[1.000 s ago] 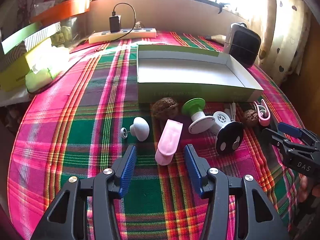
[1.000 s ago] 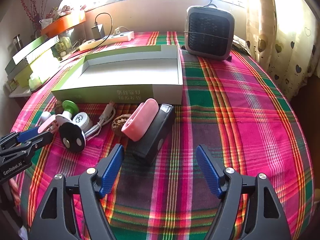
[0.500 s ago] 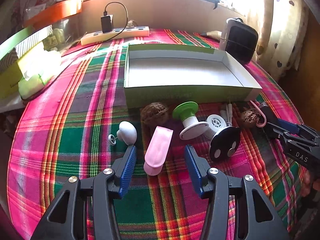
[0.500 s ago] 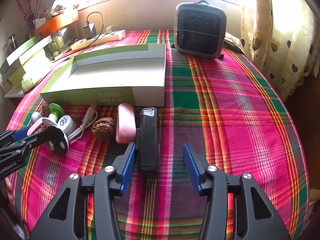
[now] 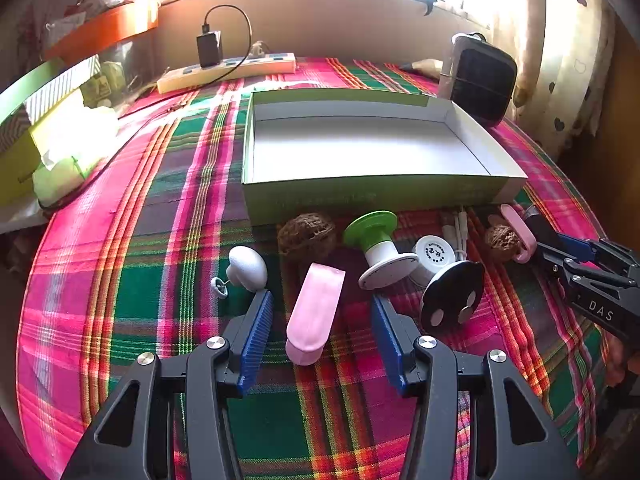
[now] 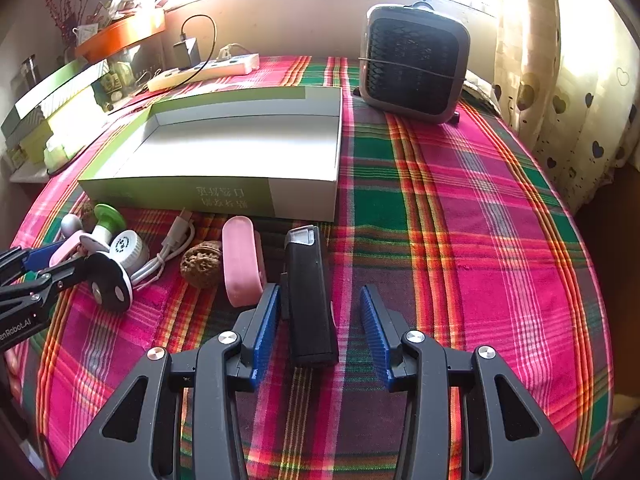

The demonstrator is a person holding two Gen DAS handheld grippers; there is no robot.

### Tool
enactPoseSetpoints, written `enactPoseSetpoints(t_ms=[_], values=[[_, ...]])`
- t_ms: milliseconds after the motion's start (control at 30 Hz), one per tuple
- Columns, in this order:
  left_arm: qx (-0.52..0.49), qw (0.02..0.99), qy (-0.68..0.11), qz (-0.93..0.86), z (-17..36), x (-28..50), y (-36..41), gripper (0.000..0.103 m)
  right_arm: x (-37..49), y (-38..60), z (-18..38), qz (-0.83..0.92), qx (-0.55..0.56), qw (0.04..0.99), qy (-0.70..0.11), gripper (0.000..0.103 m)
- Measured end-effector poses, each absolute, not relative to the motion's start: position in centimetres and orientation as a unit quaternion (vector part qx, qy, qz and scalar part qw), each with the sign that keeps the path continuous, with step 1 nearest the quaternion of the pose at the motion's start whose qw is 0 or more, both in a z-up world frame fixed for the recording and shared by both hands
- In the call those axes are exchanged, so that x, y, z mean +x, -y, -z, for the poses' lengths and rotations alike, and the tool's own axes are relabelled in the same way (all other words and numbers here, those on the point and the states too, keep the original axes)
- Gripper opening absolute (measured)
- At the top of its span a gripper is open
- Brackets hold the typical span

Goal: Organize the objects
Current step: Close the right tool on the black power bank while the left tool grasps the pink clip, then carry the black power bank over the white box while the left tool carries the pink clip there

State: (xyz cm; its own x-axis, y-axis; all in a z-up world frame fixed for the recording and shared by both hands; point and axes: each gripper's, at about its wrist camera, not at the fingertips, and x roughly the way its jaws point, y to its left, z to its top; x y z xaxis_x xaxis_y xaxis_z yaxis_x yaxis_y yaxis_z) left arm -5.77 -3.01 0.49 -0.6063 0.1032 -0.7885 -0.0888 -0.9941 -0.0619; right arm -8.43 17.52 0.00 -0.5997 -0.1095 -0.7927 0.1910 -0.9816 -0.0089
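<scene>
My right hand-held gripper (image 6: 319, 322) straddles a black rectangular device (image 6: 310, 300) on the plaid-covered bench (image 6: 460, 220); its jaws have just been closing, the left pad at the device's side, the right pad still apart, so nothing is clamped. My left hand-held gripper (image 5: 322, 334) stands released around a pink case (image 5: 314, 312). Ahead of both sits the empty green-sided box (image 5: 360, 148), with walnuts and spools just before it.

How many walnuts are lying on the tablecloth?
2. One walnut lies before the box's front wall, by the green spool. The other walnut lies left of the pink case. More may be hidden.
</scene>
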Motion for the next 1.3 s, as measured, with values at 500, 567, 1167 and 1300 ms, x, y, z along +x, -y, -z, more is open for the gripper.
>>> enactPoseSetpoints(t_ms=[500,567,1167,1300], values=[[-0.442,0.054,0.013,-0.895,-0.50,-6.02,3.31,0.024,-8.52,-17.28,-0.01,0.894,0.435,0.093,-0.049,0.025],[-0.442,0.053,0.014,-0.895,-0.51,-6.03,3.31,0.022,-8.52,-17.28,-0.01,0.894,0.435,0.094,-0.049,0.025],[-0.439,0.052,0.017,-0.897,-0.77,-5.88,3.33,0.016,-8.34,-17.39,-0.16,0.896,0.432,0.093,-0.042,0.024],[-0.435,0.053,0.017,-0.899,-1.19,-5.69,3.42,0.016,-8.19,-17.60,-0.52,0.900,0.425,0.091,-0.039,0.024]])
